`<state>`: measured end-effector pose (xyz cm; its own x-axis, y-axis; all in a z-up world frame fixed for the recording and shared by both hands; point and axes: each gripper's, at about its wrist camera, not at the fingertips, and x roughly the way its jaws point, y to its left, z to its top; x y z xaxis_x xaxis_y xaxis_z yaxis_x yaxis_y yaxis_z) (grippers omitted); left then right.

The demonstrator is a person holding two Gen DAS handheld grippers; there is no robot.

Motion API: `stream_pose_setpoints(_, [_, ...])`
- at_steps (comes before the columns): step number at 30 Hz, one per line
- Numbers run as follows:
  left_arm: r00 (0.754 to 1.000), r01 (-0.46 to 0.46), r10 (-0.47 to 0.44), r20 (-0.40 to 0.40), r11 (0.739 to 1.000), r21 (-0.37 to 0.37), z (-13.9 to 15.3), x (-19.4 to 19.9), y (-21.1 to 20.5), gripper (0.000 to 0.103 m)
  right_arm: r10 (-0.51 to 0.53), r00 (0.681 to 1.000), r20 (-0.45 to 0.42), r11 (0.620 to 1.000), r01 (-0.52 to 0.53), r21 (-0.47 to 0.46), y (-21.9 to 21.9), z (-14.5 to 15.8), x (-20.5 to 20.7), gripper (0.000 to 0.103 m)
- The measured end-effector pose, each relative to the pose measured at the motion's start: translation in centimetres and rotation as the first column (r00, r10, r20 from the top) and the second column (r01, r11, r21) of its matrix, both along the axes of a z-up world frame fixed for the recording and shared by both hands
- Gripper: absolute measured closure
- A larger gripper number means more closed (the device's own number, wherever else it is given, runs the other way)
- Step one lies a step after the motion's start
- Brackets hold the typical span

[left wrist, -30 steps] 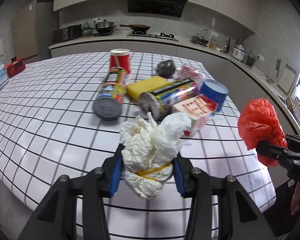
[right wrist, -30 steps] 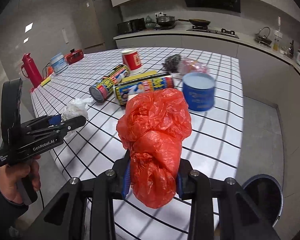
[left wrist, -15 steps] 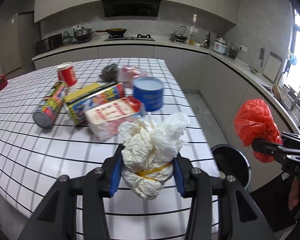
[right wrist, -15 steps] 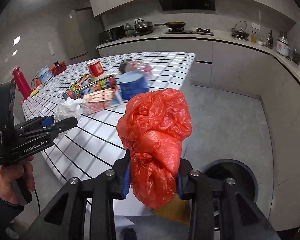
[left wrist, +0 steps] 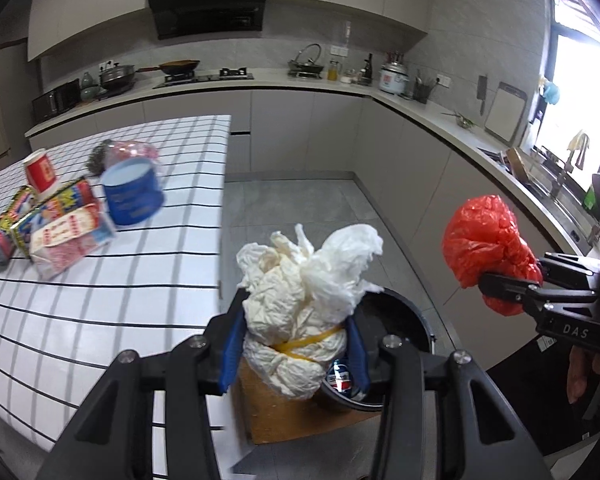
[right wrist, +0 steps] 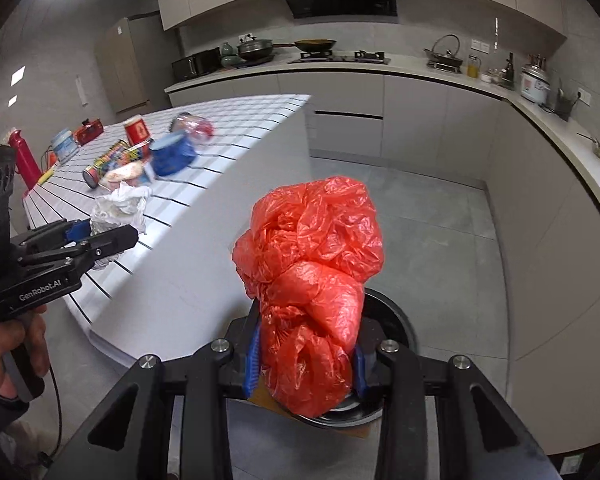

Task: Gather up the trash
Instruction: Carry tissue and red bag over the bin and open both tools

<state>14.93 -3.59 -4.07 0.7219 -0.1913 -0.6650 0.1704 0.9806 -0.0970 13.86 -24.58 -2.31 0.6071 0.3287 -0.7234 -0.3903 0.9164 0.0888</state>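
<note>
Trash is in both my grips: my left jaws [left wrist: 294,354] pinch a crumpled white paper wad [left wrist: 304,308] tied with a yellow rubber band, and my right jaws [right wrist: 306,364] pinch a scrunched red plastic bag [right wrist: 312,276]. Both bundles stand up between the blue pads and bulge above them. Just beyond and below each pair of jaws sits the black round bin [left wrist: 396,320] on the floor, with a can already inside, so I judge these two are ready to drop. Well off to the left of my jaws, the checked surface [left wrist: 100,300] carries more to collect: a blue tub [left wrist: 132,196], tins, a carton, a red cup.
</note>
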Motion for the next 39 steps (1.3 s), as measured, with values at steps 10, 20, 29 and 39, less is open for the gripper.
stream_pose_setpoints(10, [0.999,0.034,-0.033,-0.041,0.999,0.020,-3.7,1.2,-6.4,0.057,-0.002,0.998,-0.061,0.999,0.000,-0.038,-6.4,-5.1,1.0,0.066])
stream_pose_setpoints(20, [0.995,0.020,-0.016,-0.101,0.999,0.041,-9.0,2.4,-10.1,0.057,0.027,0.990,-0.141,0.999,-0.033,-0.040,-8.2,-11.5,3.6,0.066])
stream_pose_setpoints(29, [0.991,-0.024,0.028,-0.134,0.999,0.032,-12.6,3.8,-10.8,0.057,0.076,0.979,-0.189,0.995,-0.086,-0.045,-7.5,-16.5,6.0,0.066])
stream_pose_setpoints(39, [0.979,-0.054,0.065,-0.193,0.997,0.062,-17.2,5.0,-11.4,0.057,0.150,0.962,-0.229,0.984,-0.168,-0.058,-6.9,-21.3,8.5,0.066])
